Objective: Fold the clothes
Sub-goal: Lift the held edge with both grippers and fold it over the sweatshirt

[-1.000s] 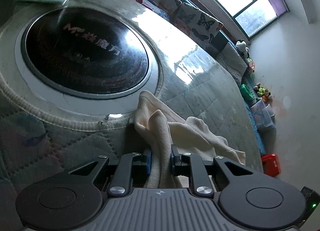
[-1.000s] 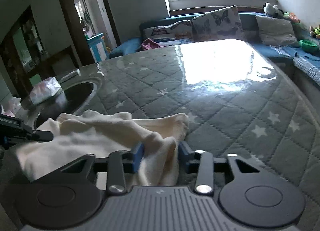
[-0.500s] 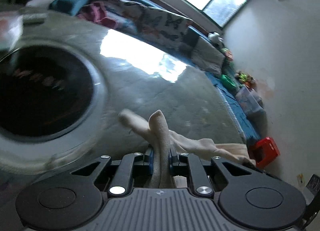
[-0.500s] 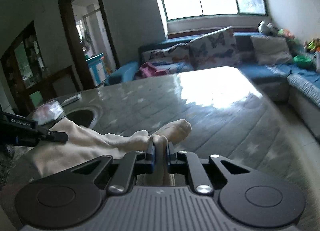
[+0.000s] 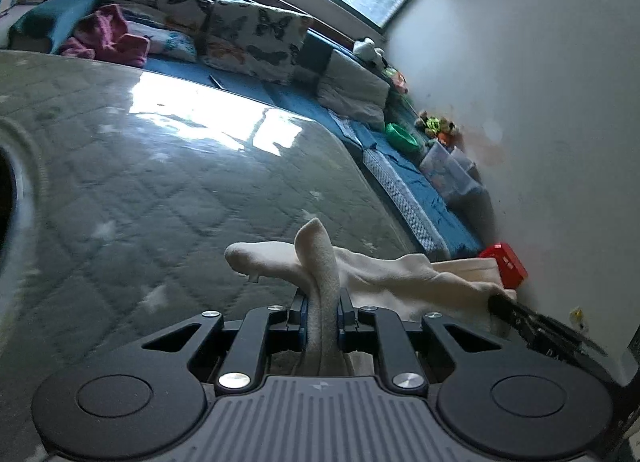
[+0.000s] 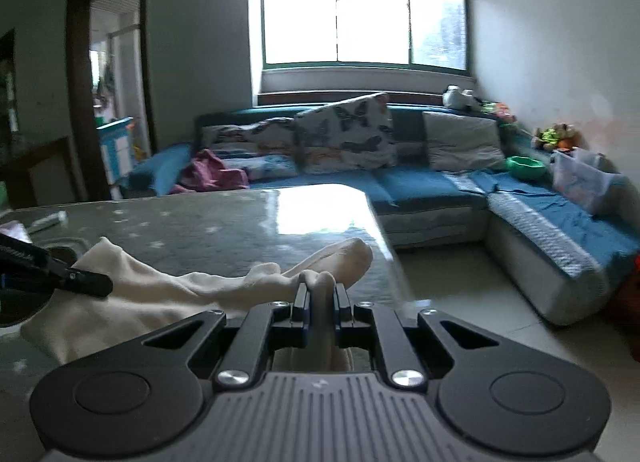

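- Left tool [image 5: 322, 312]: jaws nearly closed, pinching a raised fold of the cream garment [image 5: 372, 268]; the fold stands up between the pads and flops over ahead of them.
- Right tool [image 6: 321, 300]: jaws closed tight on another bunched edge of the same cream garment [image 6: 168, 290]. In the left wrist view its dark tip enters at the lower right, at the cloth's far end.
- Position of the garment: stretched between the two tools, sagging in the middle, directly ahead of and just below each tool. It appears to hang above the quilted, star-patterned surface [image 5: 160, 190], but whether any part still touches cannot be told.
- Handling, as judged: a light, soft, thick knit or fleece that drapes and bunches, with no stiffness. It should not slip readily from rubber pads, yet slack parts will sag. Hold at edges or corners, well apart, so the cloth stays taut for a clean fold.
- Beyond the surface: a blue corner sofa [image 6: 420, 186] with butterfly-print cushions [image 6: 344, 138], and a window [image 6: 360, 18] behind.
- Writing: no readable brand or label; the mark on each tool's body is too small to read.
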Demonstrator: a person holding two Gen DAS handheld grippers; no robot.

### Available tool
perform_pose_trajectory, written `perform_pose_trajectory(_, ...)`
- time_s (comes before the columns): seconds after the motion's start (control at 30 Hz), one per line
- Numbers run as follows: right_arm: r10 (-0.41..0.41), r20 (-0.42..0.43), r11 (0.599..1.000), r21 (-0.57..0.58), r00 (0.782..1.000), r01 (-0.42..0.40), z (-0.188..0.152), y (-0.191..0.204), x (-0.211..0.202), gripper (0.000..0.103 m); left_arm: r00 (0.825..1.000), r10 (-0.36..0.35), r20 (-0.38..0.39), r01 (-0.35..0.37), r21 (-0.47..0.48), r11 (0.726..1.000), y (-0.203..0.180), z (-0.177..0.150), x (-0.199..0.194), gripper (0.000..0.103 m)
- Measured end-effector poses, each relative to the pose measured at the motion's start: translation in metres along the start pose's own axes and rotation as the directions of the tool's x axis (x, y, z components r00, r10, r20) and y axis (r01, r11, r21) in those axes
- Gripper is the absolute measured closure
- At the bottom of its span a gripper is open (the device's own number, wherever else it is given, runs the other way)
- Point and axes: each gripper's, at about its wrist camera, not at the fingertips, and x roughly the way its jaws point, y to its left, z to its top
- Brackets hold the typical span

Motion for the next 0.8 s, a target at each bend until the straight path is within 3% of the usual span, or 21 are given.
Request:
perform_pose_trajectory(0.17, -0.057, -0.033, 0.998, 0.006, 0.998, 0.057, -0.007, -0.018, 0.015, 0.094, 0.999, -0.001, -0.053, 0.003, 0.029, 1.000, -0.011, -0.002, 0.031, 0.088)
perform_pose_trajectory(0.47, -0.109, -0.133, 0.992, 0.043, 0.985, 0.116, -0.032, -0.042, 0.047, 0.093, 0.989, 0.079, -0.125, -0.069, 0.083, 0.994, -0.009, -0.013, 0.058, 0.087)
perform_pose_trajectory(0.63, -0.133, -0.174, 0.988, 0.055, 0.976, 0.144, -0.040, -0.050, 0.057, 0.090, 0.985, 0.115, -0.125, -0.103, 0.100, 0.990, -0.007, -0.015, 0.057, 0.079)
perform_pose_trajectory(0.67, -0.137, -0.182, 0.987, 0.058, 0.974, 0.150, -0.041, -0.052, 0.059, 0.090, 0.985, 0.120, -0.123, -0.108, 0.103, 0.989, -0.007, -0.015, 0.056, 0.073)
perform_pose_trajectory(0.7, -0.141, -0.177, 0.986, 0.060, 0.974, 0.153, -0.041, -0.052, 0.058, 0.090, 0.985, 0.125, -0.121, -0.113, 0.106, 0.988, -0.006, -0.015, 0.056, 0.067)
perform_pose_trajectory(0.8, -0.147, -0.150, 0.986, 0.058, 0.978, 0.157, -0.037, -0.050, 0.053, 0.088, 0.986, 0.140, -0.092, -0.129, 0.111, 0.985, -0.005, -0.010, 0.051, 0.064)
